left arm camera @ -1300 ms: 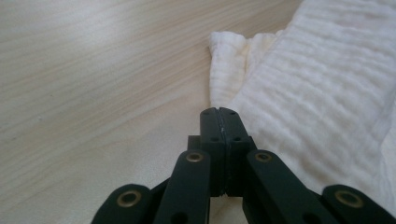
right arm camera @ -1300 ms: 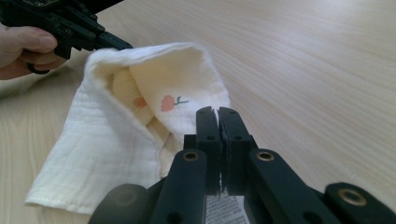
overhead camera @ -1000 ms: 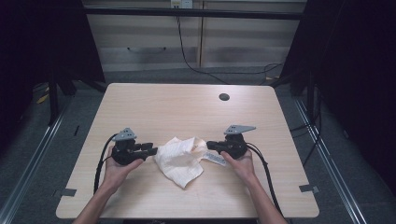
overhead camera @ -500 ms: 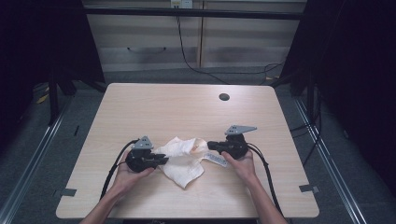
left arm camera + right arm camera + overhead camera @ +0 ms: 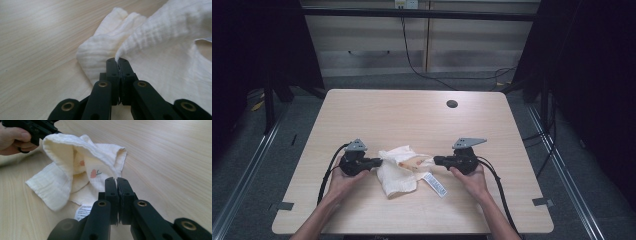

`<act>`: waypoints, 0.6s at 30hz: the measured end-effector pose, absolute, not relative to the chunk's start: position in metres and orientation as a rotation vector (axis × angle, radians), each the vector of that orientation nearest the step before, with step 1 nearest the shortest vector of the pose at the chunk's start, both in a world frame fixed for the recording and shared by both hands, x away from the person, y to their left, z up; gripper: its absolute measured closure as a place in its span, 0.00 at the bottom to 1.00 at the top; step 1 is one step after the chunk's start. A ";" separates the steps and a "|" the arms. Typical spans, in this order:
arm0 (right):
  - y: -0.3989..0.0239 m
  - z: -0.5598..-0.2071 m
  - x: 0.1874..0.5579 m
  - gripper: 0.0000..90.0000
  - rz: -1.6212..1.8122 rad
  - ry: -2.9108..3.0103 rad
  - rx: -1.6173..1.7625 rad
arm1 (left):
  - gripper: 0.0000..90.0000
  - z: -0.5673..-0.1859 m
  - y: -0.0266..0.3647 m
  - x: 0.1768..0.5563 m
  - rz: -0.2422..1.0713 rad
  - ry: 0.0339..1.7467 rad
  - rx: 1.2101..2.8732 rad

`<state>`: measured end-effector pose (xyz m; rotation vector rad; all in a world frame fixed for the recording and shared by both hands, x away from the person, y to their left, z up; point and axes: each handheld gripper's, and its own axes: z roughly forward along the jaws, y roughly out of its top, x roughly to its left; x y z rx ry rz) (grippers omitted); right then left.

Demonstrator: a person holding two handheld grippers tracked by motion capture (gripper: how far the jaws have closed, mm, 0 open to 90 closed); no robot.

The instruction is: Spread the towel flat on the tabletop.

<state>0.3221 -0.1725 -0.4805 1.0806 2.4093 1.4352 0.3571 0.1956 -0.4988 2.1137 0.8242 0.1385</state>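
A crumpled cream muslin cloth (image 5: 399, 170) with small red prints lies on the wooden table (image 5: 412, 120) between my two grippers. My left gripper (image 5: 376, 161) is shut on the cloth's left edge (image 5: 130, 42), and the fabric rises in a fold straight from its tips. At the cloth's right corner (image 5: 82, 165) my right gripper (image 5: 436, 160) is shut on the thin edge. A white care label (image 5: 435, 184) trails from the cloth toward the front; it also lies under the right jaws as the label (image 5: 83, 211). The left gripper (image 5: 37, 128) and the hand holding it show beyond the cloth.
A dark round cable hole (image 5: 452, 104) sits in the table's far right part. Bare wood surrounds the cloth on all sides. Black cables trail from both grippers toward the front edge. Dark frames and floor rails flank the table.
My left gripper has moved right from beside the cloth onto its left edge and shut on it, raising a fold. The right gripper has stayed put.
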 end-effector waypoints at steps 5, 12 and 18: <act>-0.167 -0.483 0.324 0.98 1.437 2.417 1.077 | 0.86 -0.498 0.198 0.355 0.126 0.845 2.105; -0.170 -0.483 0.324 0.98 1.440 2.405 1.083 | 0.68 -0.466 0.202 0.326 0.160 0.794 2.026; -0.170 -0.483 0.326 0.98 1.438 2.399 1.086 | 0.62 -0.467 0.188 0.307 0.071 0.757 2.021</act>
